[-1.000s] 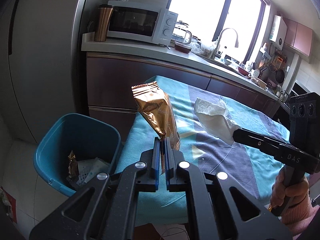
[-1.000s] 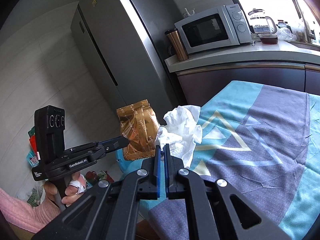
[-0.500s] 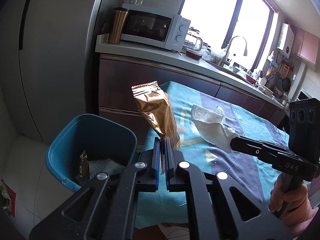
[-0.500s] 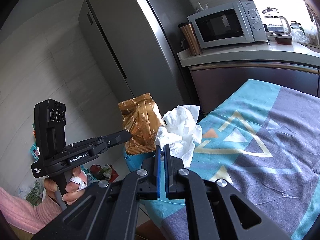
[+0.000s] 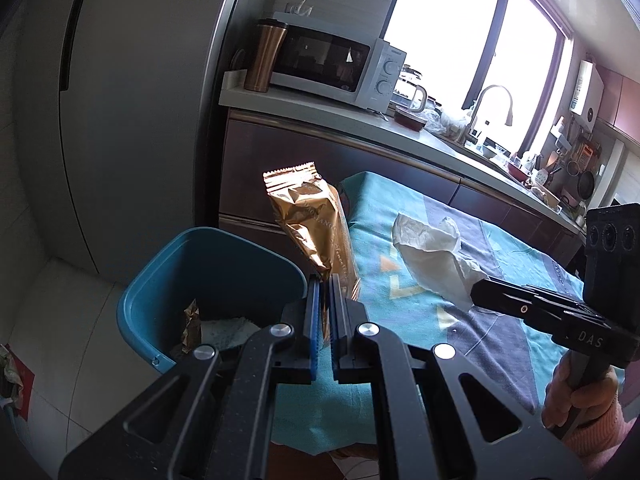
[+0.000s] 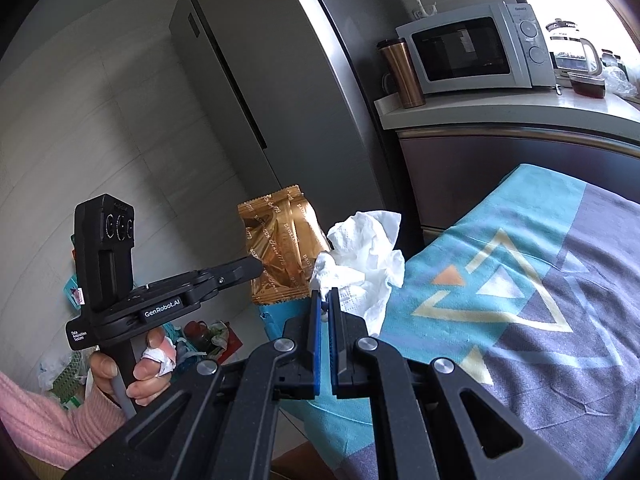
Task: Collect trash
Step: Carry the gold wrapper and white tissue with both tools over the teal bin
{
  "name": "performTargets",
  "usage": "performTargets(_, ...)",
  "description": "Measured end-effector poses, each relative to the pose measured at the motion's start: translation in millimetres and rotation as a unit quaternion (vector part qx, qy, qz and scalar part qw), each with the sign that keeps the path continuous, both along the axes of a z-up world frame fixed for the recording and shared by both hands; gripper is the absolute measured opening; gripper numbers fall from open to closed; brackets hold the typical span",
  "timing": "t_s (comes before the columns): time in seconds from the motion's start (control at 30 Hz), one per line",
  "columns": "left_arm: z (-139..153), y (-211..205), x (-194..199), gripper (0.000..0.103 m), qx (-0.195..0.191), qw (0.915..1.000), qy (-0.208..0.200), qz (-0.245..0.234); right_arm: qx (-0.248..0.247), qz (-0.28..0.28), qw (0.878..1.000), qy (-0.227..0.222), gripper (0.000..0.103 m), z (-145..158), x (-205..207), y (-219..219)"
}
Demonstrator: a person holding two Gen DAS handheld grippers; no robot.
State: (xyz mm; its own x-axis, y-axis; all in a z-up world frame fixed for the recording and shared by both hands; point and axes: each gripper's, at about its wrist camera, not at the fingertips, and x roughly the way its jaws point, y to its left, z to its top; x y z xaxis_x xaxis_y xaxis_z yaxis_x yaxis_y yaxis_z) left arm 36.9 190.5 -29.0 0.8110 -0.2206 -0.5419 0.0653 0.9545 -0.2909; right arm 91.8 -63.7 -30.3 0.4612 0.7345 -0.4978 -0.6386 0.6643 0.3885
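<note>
My left gripper (image 5: 324, 280) is shut on a gold foil snack wrapper (image 5: 312, 224), held upright above the table's left edge, beside the blue trash bin (image 5: 168, 280). The wrapper also shows in the right wrist view (image 6: 280, 252), with the left gripper (image 6: 256, 268) clamped on it. My right gripper (image 6: 325, 294) is shut on a crumpled white tissue (image 6: 364, 256), held over the table's corner just right of the wrapper. In the left wrist view the tissue (image 5: 432, 248) hangs from the right gripper (image 5: 478, 292). The bin holds a gold wrapper and paper.
The table wears a teal and grey cloth (image 5: 460, 320) (image 6: 520, 300). Behind it runs a counter (image 5: 360, 124) with a microwave (image 5: 332, 64), a copper tumbler (image 5: 266, 56), kettle and sink. A tall grey fridge (image 5: 140, 100) stands at left. Bags and clutter lie on the floor (image 6: 204, 336).
Both grippers have moved left with their loads, toward the bin. The bin now sits closer under the left gripper. Both stay shut.
</note>
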Motion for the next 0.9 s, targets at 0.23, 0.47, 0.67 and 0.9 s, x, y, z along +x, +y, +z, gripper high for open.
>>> performTargets(0.23, -0.7, 8.1, -1.5, 0.005, -0.003, 0.9999, 0.001, 0.01, -0.003, 0.011, 1.0, 0.003, 0.002, -1.2, 3.7, 13.0)
performTargets(0.47, -3.1, 16.4, -1.5, 0.005, -0.005, 0.9998, 0.003, 0.018, -0.006, 0.022, 1.0, 0.002, 0.002, -1.9, 6.9, 25.1)
performTargets(0.67, -4.7, 22.6, -2.4, 0.005, -0.007, 0.9996, 0.005, 0.026, -0.011, 0.032, 0.999, 0.003, 0.002, -2.2, 8.6, 35.8)
performTargets(0.9, -6.9, 29.4, -4.1, 0.005, -0.01, 0.9994, 0.007, 0.034, -0.016, 0.045, 0.999, 0.003, 0.002, -2.6, 10.5, 47.8)
